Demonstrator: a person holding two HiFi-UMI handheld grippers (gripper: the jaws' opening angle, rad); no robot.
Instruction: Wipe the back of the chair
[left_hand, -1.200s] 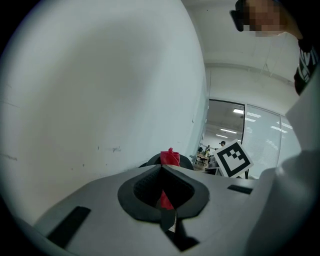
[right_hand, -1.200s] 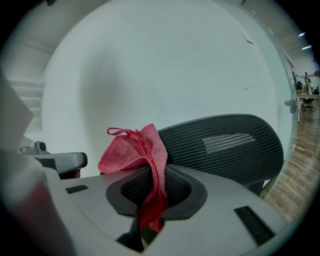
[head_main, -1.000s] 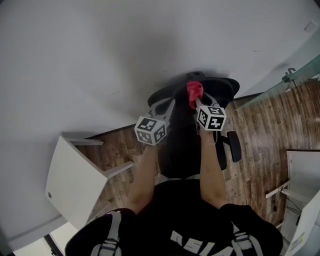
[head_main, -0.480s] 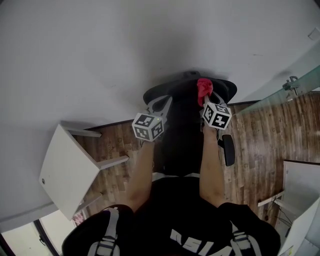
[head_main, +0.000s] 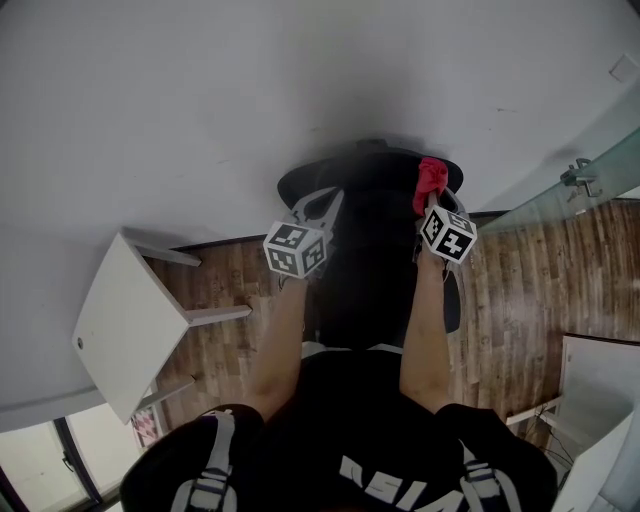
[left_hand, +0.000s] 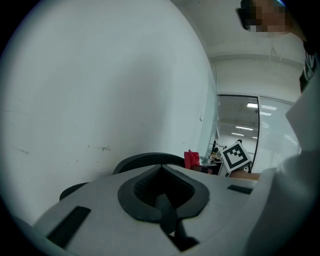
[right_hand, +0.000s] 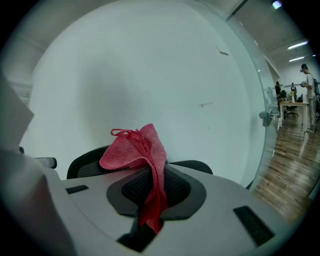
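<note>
Wall; right claw pinches cloth (red).

The wooden floor carries a black chair close to the wall, and a white table stands to its left.

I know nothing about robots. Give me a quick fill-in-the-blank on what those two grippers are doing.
1. The right gripper is shut on a ___ cloth.
2. The left gripper is ___ and empty.
3. The cloth is held near the top of a black office ___.
Missing: red; shut; chair.
</note>
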